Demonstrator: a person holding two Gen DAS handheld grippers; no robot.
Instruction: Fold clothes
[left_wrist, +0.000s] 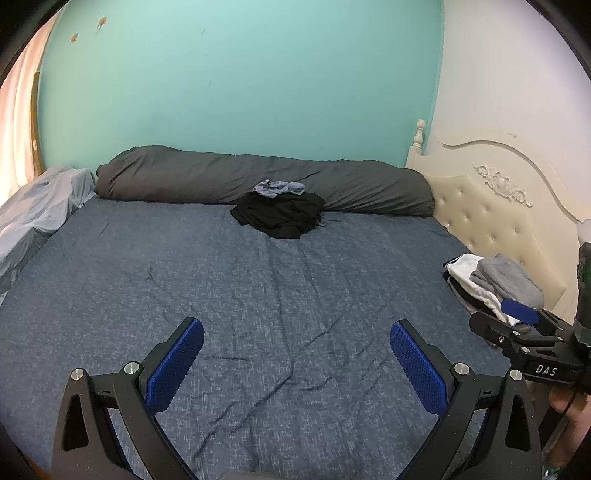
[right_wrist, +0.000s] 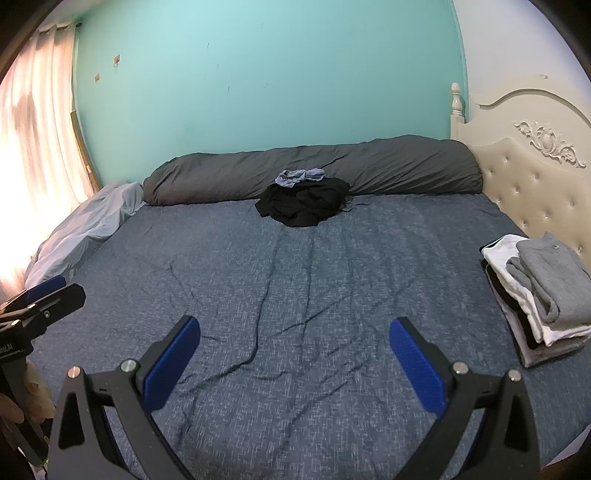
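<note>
Clothes pile (left_wrist: 280, 214) lies well ahead of both wide-open, empty grippers, left gripper (left_wrist: 295, 363) and right gripper (right_wrist: 295, 363), about equally near.

The bed (left_wrist: 258, 295), under a wrinkled blue sheet, lies ahead of both tools. Far beyond them a black heap of clothes (left_wrist: 280, 216) lies against a long grey bolster (left_wrist: 221, 177). A folded stack (right_wrist: 539, 291) sits to their right; a pale blanket (right_wrist: 92, 221) far left.
</note>
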